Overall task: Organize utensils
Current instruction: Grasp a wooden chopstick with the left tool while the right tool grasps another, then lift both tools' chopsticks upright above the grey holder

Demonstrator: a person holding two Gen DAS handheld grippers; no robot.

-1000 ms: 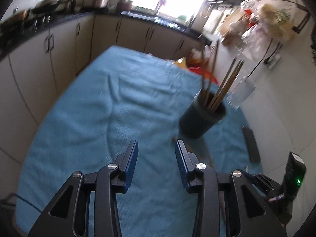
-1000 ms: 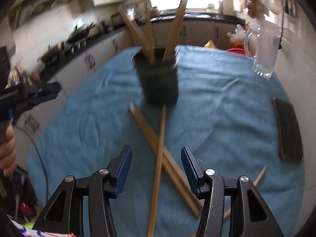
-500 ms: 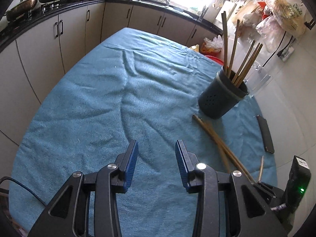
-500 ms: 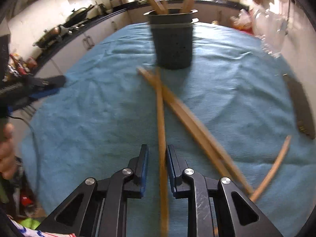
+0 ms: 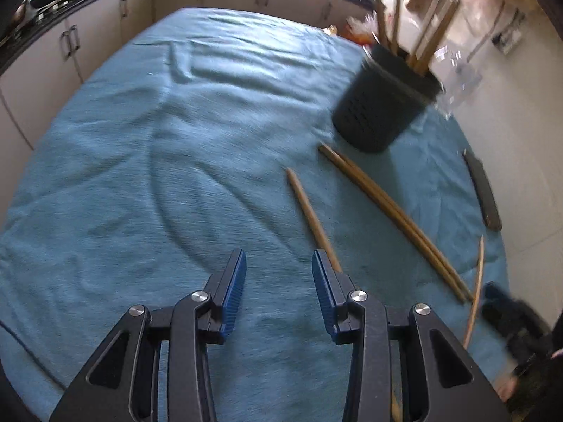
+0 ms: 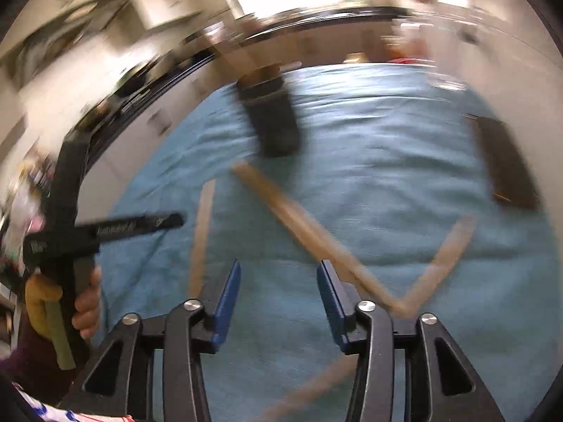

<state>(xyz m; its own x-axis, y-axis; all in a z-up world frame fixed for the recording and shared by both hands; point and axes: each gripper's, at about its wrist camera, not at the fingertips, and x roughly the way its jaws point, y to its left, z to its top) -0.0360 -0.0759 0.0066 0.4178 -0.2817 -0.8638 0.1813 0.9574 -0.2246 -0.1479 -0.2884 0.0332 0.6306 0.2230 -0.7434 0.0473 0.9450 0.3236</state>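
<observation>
A dark utensil holder (image 5: 383,102) with several wooden chopsticks in it stands on the blue cloth (image 5: 176,147); it also shows blurred in the right wrist view (image 6: 272,119). Loose wooden chopsticks lie on the cloth: a single one (image 5: 309,214), a pair (image 5: 397,218) and a thin one (image 5: 475,288). My left gripper (image 5: 279,295) is open and empty, just left of the single chopstick. My right gripper (image 6: 279,302) is open and empty above the cloth, with the single chopstick (image 6: 202,232) to its left and the pair (image 6: 309,232) to its right.
A flat dark object (image 5: 482,190) lies near the cloth's right edge, also in the right wrist view (image 6: 506,161). A clear glass pitcher (image 5: 457,81) stands behind the holder. Kitchen cabinets (image 5: 70,45) and a counter run behind the table. The left gripper's body (image 6: 102,228) shows at left.
My right gripper, shut around a chopstick half a second ago, has opened and pulled back; the chopstick lies on the cloth. The left gripper has moved forward and right, still open.
</observation>
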